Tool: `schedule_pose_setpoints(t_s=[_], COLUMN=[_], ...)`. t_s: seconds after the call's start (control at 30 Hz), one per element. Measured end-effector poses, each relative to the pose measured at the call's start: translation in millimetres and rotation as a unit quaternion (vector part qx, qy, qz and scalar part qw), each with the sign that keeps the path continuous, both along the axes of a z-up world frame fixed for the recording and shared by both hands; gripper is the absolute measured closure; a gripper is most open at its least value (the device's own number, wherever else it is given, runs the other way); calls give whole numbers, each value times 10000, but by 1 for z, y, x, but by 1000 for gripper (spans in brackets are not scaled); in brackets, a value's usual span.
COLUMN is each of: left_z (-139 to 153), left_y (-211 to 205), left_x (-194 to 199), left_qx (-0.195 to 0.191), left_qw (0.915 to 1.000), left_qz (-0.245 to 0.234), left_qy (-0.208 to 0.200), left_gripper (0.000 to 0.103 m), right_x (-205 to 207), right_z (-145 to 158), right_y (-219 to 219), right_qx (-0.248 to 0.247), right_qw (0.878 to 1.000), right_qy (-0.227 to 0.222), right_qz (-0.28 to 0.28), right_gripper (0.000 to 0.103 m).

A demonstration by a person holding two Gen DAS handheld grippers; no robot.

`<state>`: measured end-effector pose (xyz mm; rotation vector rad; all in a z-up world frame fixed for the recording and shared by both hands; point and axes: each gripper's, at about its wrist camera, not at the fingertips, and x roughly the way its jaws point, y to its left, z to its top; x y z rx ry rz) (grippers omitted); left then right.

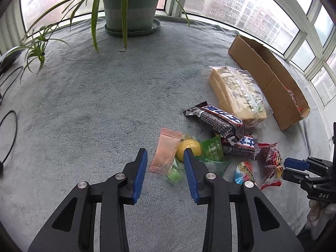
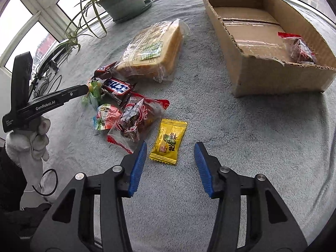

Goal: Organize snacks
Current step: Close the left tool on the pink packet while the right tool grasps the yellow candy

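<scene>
My left gripper (image 1: 164, 152) is open above the grey cloth, its right finger next to a yellow round sweet (image 1: 189, 146) and a pink packet (image 1: 166, 151). Beyond lie green packets (image 1: 212, 148), two dark chocolate bars (image 1: 218, 118), a red dates bag (image 1: 271, 161) and a bread pack (image 1: 237, 92). My right gripper (image 2: 170, 146) is open with a yellow packet (image 2: 169, 141) lying between its fingertips. The cardboard box (image 2: 258, 77) stands at the right with one red packet (image 2: 300, 48) inside.
A potted spider plant (image 1: 130, 8) stands at the far edge by the windows. Black cables (image 1: 8, 134) lie at the left. The left hand tool (image 2: 48, 101) reaches into the snack pile in the right wrist view.
</scene>
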<state>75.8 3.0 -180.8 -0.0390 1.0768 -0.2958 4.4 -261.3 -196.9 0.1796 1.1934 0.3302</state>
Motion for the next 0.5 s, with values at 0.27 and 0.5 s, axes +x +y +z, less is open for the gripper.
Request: schedule_pose_setpoints(t_s=[0.27, 0.5], left_z=[-8, -8], left_y=[2, 4], left_x=[8, 6], left_qx=[87, 185], left_qw=[10000, 9998], left_qz=[17, 18], left_qy=[39, -22], left_gripper=[84, 85], right_x=[6, 5], right_z=[0, 0], right_y=[18, 21], right_qx=[-590, -1012], right_qw=[9979, 9933], right_qy=[-170, -261], right_qz=[220, 501], right_gripper=[65, 78])
